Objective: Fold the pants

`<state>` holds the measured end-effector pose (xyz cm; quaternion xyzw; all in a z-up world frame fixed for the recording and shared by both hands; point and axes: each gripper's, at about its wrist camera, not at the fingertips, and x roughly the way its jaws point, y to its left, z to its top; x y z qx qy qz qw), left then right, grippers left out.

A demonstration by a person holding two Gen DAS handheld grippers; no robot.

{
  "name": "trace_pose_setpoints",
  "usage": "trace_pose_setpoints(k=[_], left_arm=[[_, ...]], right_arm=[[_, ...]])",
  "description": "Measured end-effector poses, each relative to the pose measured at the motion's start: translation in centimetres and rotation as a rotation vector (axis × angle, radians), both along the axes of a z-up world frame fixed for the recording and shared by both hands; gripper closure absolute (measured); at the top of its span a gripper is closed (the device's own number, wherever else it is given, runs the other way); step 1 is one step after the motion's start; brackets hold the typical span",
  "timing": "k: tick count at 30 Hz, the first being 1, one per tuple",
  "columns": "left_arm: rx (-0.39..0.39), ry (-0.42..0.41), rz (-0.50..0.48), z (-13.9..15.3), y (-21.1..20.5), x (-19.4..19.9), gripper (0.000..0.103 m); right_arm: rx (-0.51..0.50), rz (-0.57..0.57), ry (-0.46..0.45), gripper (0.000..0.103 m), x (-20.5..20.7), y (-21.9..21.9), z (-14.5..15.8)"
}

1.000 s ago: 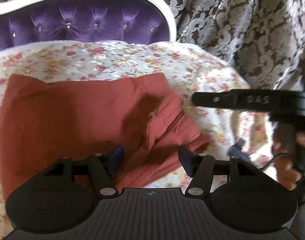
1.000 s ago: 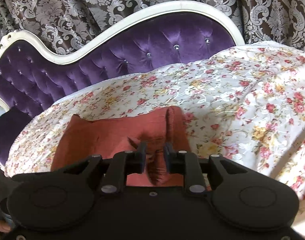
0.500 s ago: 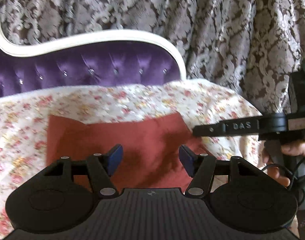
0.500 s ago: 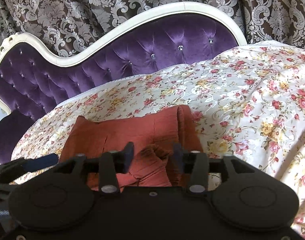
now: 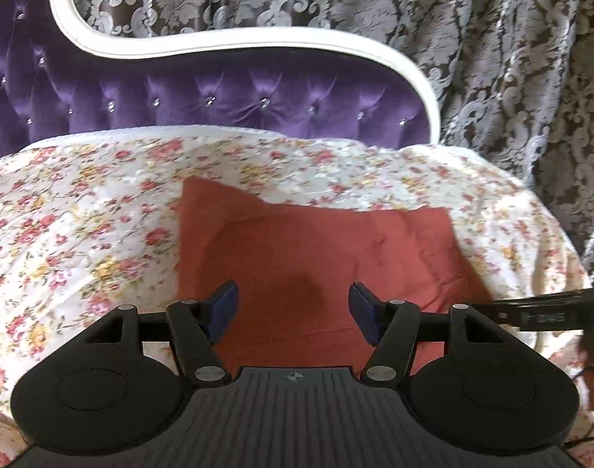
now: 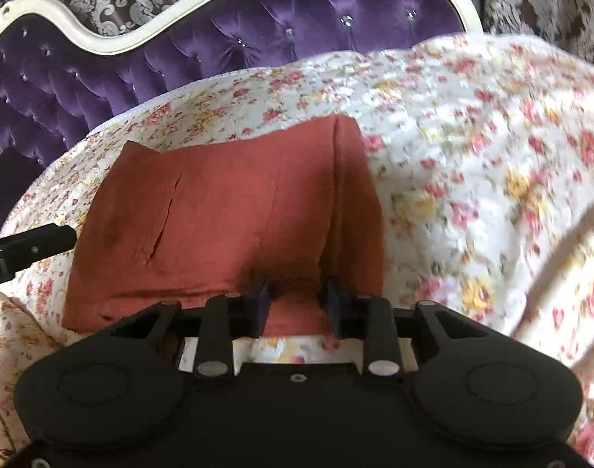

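Rust-red folded cloth pants (image 6: 227,210): lying on floral quilt (image 5: 82,210).
Right view only: right gripper (image 6: 297,304) closing, pinching near hem.
Left gripper (image 5: 293,312): spread, empty, now backing away.

**Layout on the sofa**

Pants (image 6: 219,210) lie folded on the quilt (image 6: 472,163), which covers the sofa seat. Sofa back (image 5: 227,89) stands behind quilt; curtain (image 5: 511,58) hangs behind and to the right of it.

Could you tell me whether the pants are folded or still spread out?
Folded: the pants lie as a compact rectangle on the floral cover, with layered edges at the right side.
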<state>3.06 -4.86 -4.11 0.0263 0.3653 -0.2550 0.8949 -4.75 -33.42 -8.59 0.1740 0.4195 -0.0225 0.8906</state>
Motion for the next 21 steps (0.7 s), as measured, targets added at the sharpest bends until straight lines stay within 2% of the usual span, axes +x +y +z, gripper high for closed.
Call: trace_pose_setpoints(k=[3,4,5,7,13,19,21], left_arm=[[0.015,0.013,0.016,-0.3,0.6,0.3,0.043],[0.019,0.016,0.018,-0.4,0.7,0.3,0.043],[0.024,0.018,0.024,-0.4,0.8,0.4,0.043],[0.034,0.024,0.037,-0.6,1.0,0.6,0.043],[0.048,0.049,0.064,-0.9,1.5,1.2,0.043],[0.077,0.073,0.088,-1.6,2.0,1.6,0.043],[0.079,0.087,0.093,-1.8,2.1,1.9,0.043]], right_arm=[[-0.017,-0.006,-0.029,0.063,-0.7,-0.1,1.0],[-0.026,-0.024,-0.069,0.057,-1.0,-0.2,1.5],[-0.026,-0.045,-0.095,0.046,-1.1,-0.5,1.9],[0.002,-0.081,-0.139,0.036,-0.7,-1.1,2.3],[0.140,-0.097,-0.103,0.036,2.9,-2.6,0.0],[0.155,-0.088,-0.073,0.036,4.1,-2.1,-1.9],[0.138,-0.070,-0.074,0.047,4.2,-1.9,-1.8]])
